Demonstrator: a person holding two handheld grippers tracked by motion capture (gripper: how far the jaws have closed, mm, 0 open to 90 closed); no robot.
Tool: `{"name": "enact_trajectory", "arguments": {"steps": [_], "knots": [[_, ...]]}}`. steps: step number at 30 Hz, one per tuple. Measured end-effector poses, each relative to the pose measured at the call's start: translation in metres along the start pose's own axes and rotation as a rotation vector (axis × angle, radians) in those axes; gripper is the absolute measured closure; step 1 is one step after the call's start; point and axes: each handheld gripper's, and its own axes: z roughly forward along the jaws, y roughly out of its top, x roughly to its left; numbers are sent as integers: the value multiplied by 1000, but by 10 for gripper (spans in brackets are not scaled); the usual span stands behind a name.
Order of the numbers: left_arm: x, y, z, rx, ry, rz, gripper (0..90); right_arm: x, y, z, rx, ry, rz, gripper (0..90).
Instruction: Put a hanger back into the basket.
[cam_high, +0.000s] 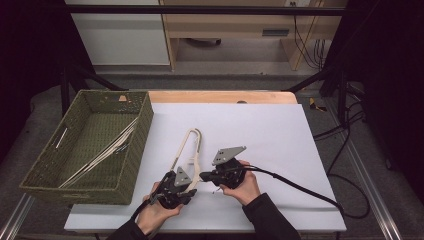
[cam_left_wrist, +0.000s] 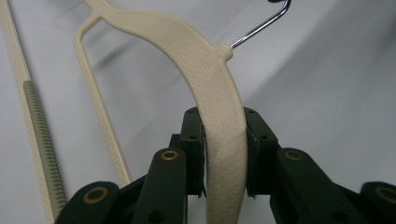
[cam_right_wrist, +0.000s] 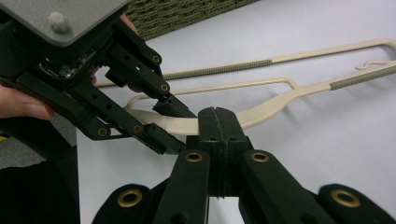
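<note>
Green basket (cam_high: 35, 172) holds hangers (cam_high: 102, 152); left hand-held gripper (cam_left_wrist: 224, 154) clamps hanger (cam_left_wrist: 205, 65), right (cam_right_wrist: 218, 140) closed.

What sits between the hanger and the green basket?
Bare white table cover, by the high view, lies between the cream hanger and the basket; nothing else lies there.

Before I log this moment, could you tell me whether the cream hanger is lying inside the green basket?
No: the cream hanger lies on the white table sheet, right of the green basket, with the left gripper clamped on it.
</note>
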Motion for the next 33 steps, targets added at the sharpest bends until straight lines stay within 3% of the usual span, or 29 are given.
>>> {"name": "enact_trajectory", "arguments": {"steps": [6, 10, 17, 25, 33], "knots": [[1, 1, -9, -12, 17, -11, 738, 0, 4, -11, -53, -37, -12, 880], [3, 1, -18, -26, 30, -20, 745, -3, 7, -30, -145, -115, -7, 646], [9, 1, -36, -62, 50, -59, 758, -18, 2, -58, -241, -206, 83, 419], [21, -2, -60, -103, 87, -110, 783, -35, -12, -77, -276, -260, 173, 271], [34, -4, -80, -132, 131, -155, 834, -41, -20, -84, -279, -289, 209, 237]]}}
